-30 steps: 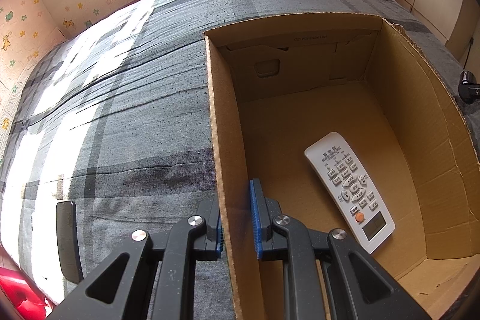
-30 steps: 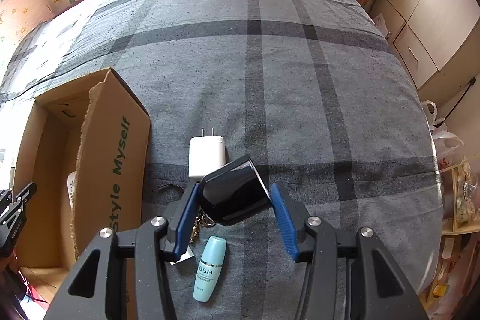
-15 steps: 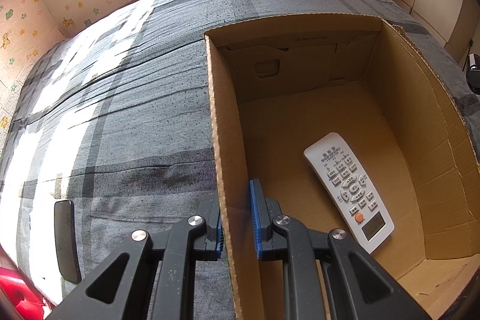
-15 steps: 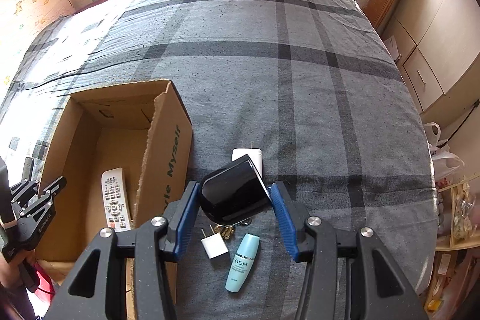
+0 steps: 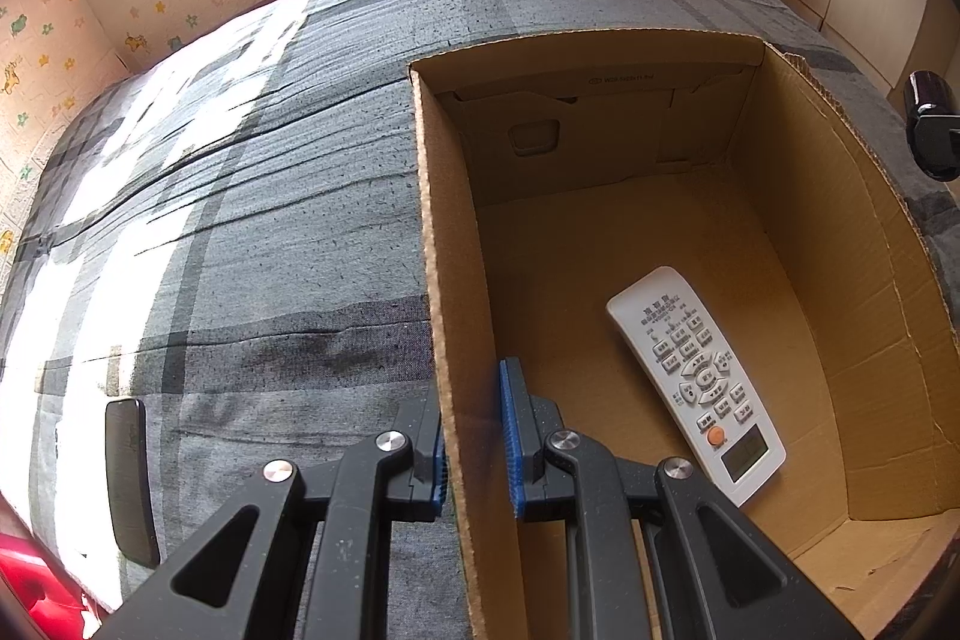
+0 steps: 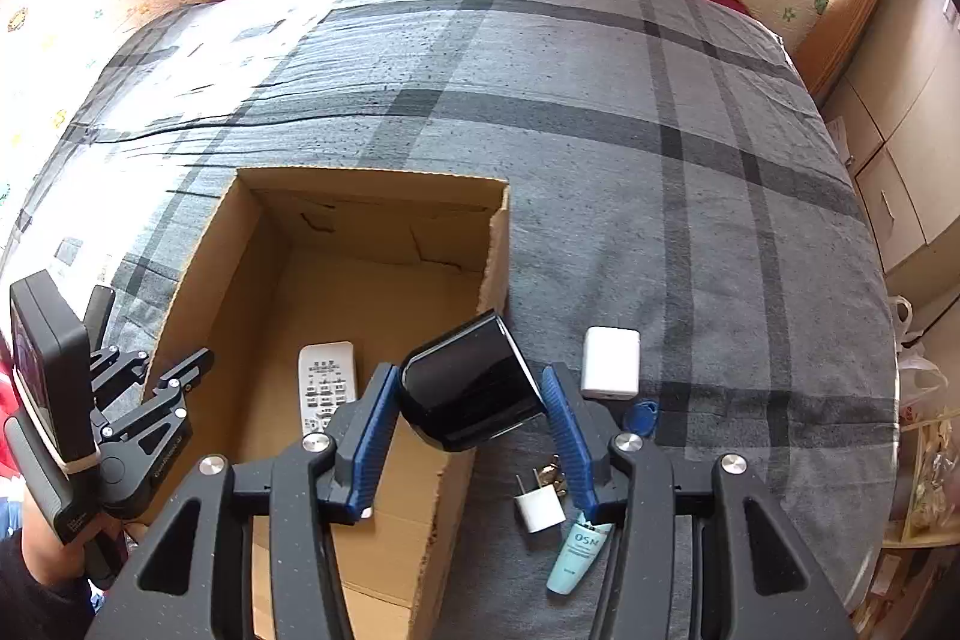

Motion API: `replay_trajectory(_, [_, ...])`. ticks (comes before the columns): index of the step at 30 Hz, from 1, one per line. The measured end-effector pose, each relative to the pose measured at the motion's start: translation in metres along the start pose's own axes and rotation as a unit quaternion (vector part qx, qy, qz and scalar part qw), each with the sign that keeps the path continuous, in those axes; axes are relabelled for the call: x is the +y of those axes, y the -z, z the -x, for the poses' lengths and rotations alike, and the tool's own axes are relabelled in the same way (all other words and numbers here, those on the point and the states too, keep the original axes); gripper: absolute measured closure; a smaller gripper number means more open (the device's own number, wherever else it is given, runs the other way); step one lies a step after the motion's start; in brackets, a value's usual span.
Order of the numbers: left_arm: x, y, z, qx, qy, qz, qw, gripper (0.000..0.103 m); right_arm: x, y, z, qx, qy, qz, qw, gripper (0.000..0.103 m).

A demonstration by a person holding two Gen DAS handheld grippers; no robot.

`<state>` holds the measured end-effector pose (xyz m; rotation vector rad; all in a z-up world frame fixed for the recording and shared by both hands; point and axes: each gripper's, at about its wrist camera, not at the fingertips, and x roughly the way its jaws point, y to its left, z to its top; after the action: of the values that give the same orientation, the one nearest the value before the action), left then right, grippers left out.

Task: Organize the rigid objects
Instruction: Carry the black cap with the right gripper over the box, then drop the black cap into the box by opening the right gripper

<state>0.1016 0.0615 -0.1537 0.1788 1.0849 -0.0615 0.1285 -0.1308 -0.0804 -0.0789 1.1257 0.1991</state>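
Black cup [image 6: 471, 391] clamped between the blue pads of the right hand-held gripper [image 6: 474, 430], tilted, hanging over the right wall of the cardboard box [image 6: 372, 181]. It is not clearly inside the opening.

Risks: let go here and the cup could catch the wall edge and roll off onto the bed [image 6: 600, 100] instead of dropping in. The smooth rounded body may slip in the pads. Coming down hard could hit the remote.

Left hand-held gripper [image 5: 474, 436] is nearly closed, pinching the box's left wall near its near end to steady it. If that pinch slips, the box may shift.

Box holds only a white remote [image 5: 696, 379], flat on the floor at the near side; the near corner is hidden, so possibly more.

On the bed right of the box: white charger [image 6: 611, 361], blue tag [image 6: 641, 415], small plug [image 6: 540, 508], teal tube [image 6: 577, 556].
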Motion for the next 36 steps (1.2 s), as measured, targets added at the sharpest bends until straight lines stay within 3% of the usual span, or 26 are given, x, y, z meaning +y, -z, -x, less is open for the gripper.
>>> replay_trajectory(17, [0.003,0.0,0.0,-0.001,0.006,0.005,1.0,0.087,0.063,-0.018,-0.058,0.048,-0.03,0.034,0.998,0.051])
replay_trajectory(36, [0.002,0.0,-0.001,0.0,0.005,0.003,1.0,0.087,0.082,-0.031,-0.13,0.099,-0.024,0.035,0.994,0.05])
